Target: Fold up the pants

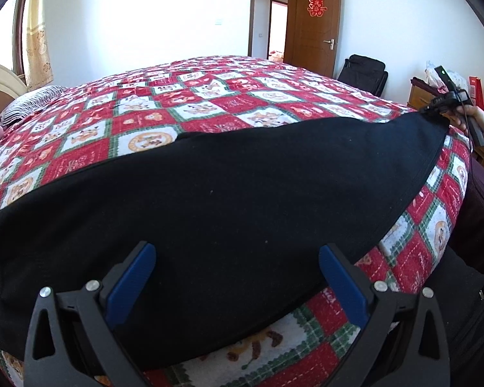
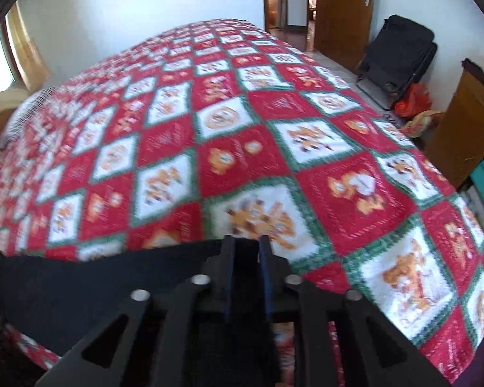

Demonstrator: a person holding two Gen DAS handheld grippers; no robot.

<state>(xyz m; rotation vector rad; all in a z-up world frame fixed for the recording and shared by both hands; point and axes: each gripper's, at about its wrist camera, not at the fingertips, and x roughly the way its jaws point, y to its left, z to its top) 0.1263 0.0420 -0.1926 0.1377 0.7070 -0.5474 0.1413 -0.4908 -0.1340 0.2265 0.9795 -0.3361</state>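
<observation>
A red, white and green patchwork quilt (image 1: pixel 209 103) covers the bed. At the far side a brown wooden door (image 1: pixel 316 22) stands open, with a red paper decoration (image 1: pixel 317 6) on it. A black folding chair (image 2: pixel 397 61) leans against the white wall to the right. A patterned curtain (image 1: pixel 37 32) hangs at the far left.

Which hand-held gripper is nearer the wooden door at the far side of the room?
Right. The right hand-held gripper sits at the black pants' far corner, on the side toward the wooden door. The left hand-held gripper hangs open over their near edge, farther from it.
</observation>
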